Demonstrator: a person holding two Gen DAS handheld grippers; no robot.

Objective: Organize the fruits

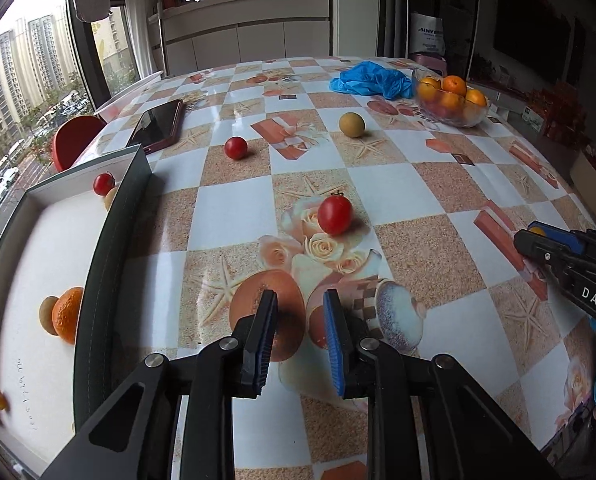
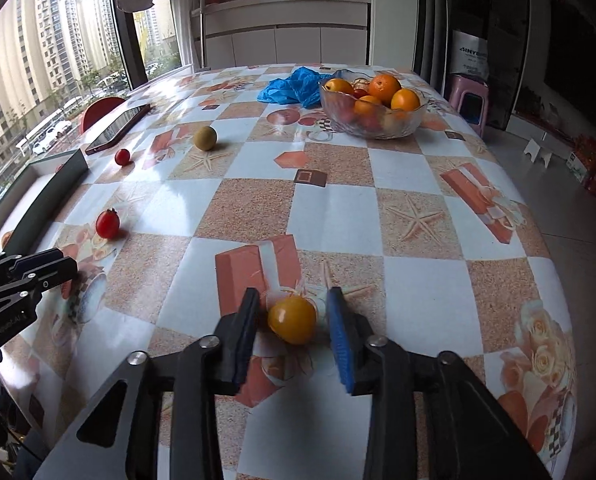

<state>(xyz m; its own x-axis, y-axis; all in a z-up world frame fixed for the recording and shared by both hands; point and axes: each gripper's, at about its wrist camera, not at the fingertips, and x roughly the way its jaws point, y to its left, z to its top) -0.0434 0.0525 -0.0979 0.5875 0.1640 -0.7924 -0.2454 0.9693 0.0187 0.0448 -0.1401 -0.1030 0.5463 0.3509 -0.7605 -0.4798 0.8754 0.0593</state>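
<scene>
My left gripper (image 1: pixel 300 300) is open and empty, low over the table, a short way in front of a red cherry tomato (image 1: pixel 335 214). A second red tomato (image 1: pixel 235 148) and a tan round fruit (image 1: pixel 352 124) lie farther back. A white box (image 1: pixel 38 248) at the left holds an orange (image 1: pixel 68 314) and several small fruits. My right gripper (image 2: pixel 292 300) is open, its fingers on either side of a yellow tomato (image 2: pixel 292 319) on the table, not touching it. The right gripper also shows in the left wrist view (image 1: pixel 538 236).
A glass bowl (image 2: pixel 372 126) of oranges stands at the far right. A blue cloth (image 2: pixel 294 86) lies beside it. A phone (image 1: pixel 160 126) lies near the table's far left edge. A red chair back (image 1: pixel 74 140) is beyond that edge.
</scene>
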